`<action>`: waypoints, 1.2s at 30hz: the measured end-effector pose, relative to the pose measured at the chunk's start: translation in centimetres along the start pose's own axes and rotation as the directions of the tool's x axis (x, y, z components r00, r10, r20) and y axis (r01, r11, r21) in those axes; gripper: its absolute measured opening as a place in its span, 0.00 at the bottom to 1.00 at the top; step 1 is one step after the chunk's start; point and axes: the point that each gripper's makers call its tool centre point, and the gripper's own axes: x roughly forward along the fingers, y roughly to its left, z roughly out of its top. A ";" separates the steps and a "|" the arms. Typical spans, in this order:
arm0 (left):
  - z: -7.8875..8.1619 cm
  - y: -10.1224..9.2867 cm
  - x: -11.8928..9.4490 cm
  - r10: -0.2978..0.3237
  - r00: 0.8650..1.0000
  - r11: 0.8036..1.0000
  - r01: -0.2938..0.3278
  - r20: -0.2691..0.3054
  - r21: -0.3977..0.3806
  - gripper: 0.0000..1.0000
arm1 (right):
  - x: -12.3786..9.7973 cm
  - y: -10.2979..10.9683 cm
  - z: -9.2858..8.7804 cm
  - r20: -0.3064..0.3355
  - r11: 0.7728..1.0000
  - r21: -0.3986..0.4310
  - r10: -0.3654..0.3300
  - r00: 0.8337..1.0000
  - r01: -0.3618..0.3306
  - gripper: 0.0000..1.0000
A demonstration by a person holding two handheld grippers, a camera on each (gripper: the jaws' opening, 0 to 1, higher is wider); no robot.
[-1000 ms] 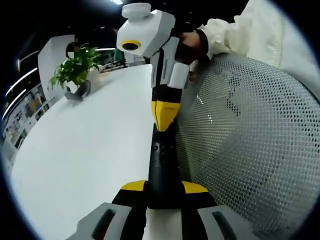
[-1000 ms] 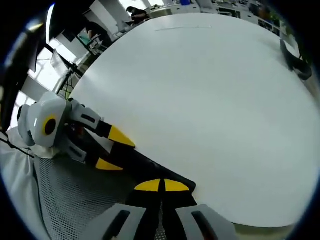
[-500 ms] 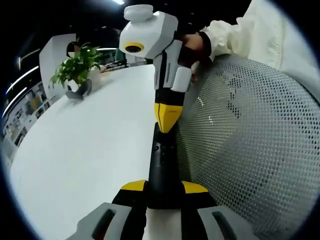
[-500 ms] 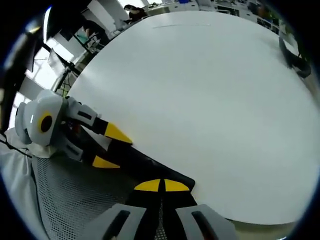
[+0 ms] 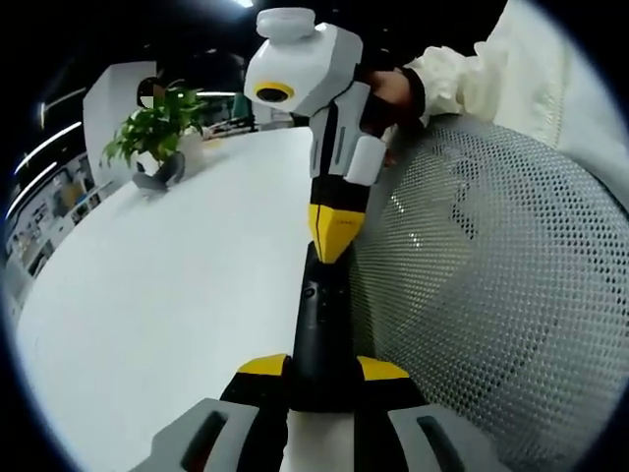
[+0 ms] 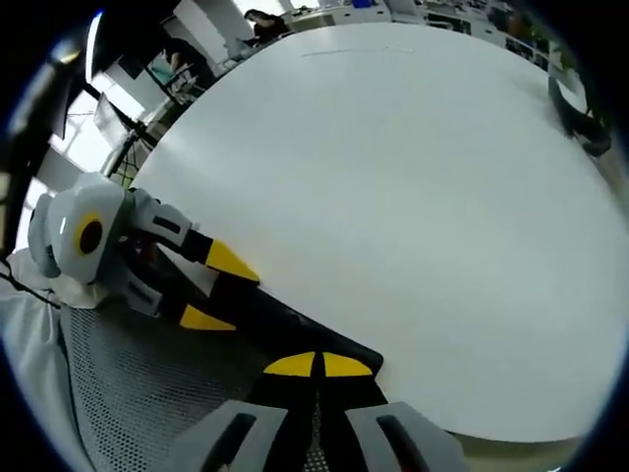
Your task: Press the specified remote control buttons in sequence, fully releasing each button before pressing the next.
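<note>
Left gripper view: our left gripper (image 5: 319, 388) is clamped on the near end of the black remote (image 5: 320, 329), jaws on either side of its body. The remote runs straight away from us along the edge of the white table (image 5: 167, 295), with a mesh chair back (image 5: 491, 305) just beside it on the other side. The right gripper (image 5: 332, 231) comes down from above, its yellow tips pinched together and resting on or just above the far end of the remote. Contact is too close to call. A small button (image 5: 307, 291) shows on the remote on our side of those tips. A potted plant (image 5: 152, 133) sits far across the table from the remote, and a person's hand (image 5: 388, 88) holds the right gripper's body.

Right gripper view: the right gripper (image 6: 316, 366) is closed to a narrow point, nothing between the tips, which sit on the remote's (image 6: 285, 329) dark end at the table (image 6: 393, 197) edge. The left gripper (image 6: 211, 287) enters from the left, yellow fingers straddling the remote further along. A dark curved object (image 6: 575, 118) lies well apart from the remote at the far side of the table.

We judge we're mid-sequence, on or just off a button. Whether it is depressed we cannot tell. Next move calls for a clear lift off the remote, then re-aiming at the next button while the left keeps it steady.
</note>
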 end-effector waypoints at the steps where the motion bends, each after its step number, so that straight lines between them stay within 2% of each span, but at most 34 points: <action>1: 0.0 0.0 0.0 0.000 1.000 1.000 0.000 0.001 -0.008 0.25 | 0.0 0.0 0.0 -0.001 1.000 -0.004 -0.001 1.000 0.001 0.00; 5: 0.0 0.0 0.0 0.000 1.000 1.000 0.000 0.000 -0.003 0.25 | -0.1 0.0 0.0 -0.002 1.000 -0.024 -0.002 1.000 0.002 0.00; 9: 0.0 0.0 0.0 -0.002 1.000 1.000 0.002 0.001 -0.002 0.25 | -0.1 -0.1 0.1 -0.003 1.000 -0.006 0.005 1.000 -0.005 0.00; 15: 0.1 0.0 0.1 0.000 1.000 1.000 0.000 0.002 0.008 0.25 | -0.2 -0.2 0.4 0.011 0.996 -0.078 -0.034 0.999 0.035 0.00; 20: 0.1 0.0 0.1 -0.001 1.000 1.000 0.001 0.001 0.013 0.25 | -0.2 -0.1 1.0 0.031 0.995 -0.093 -0.034 0.999 0.037 0.00; 25: 0.1 0.0 0.1 -0.002 1.000 1.000 0.002 0.000 0.019 0.25 | 0.2 -0.2 1.8 0.055 0.998 -0.057 -0.011 0.998 0.015 0.00; 28: 0.1 0.0 0.1 -0.001 1.000 1.000 0.001 0.001 0.019 0.25 | 1.1 1.1 2.2 0.061 0.998 -0.024 0.052 0.997 -0.050 0.00; 29: 0.1 0.0 0.1 -0.001 1.000 1.000 0.001 0.002 0.017 0.25 | 1.4 1.1 2.0 0.046 0.999 -0.024 0.045 0.998 -0.044 0.00; 31: 0.1 0.0 0.1 0.000 1.000 1.000 0.000 0.007 0.018 0.25 | 1.1 0.7 2.3 0.066 0.999 -0.031 0.018 0.998 -0.016 0.00; 36: 0.1 0.0 0.0 -0.002 1.000 1.000 0.002 0.006 0.016 0.25 | 0.9 0.8 2.0 0.052 1.000 -0.004 0.028 0.998 -0.028 0.00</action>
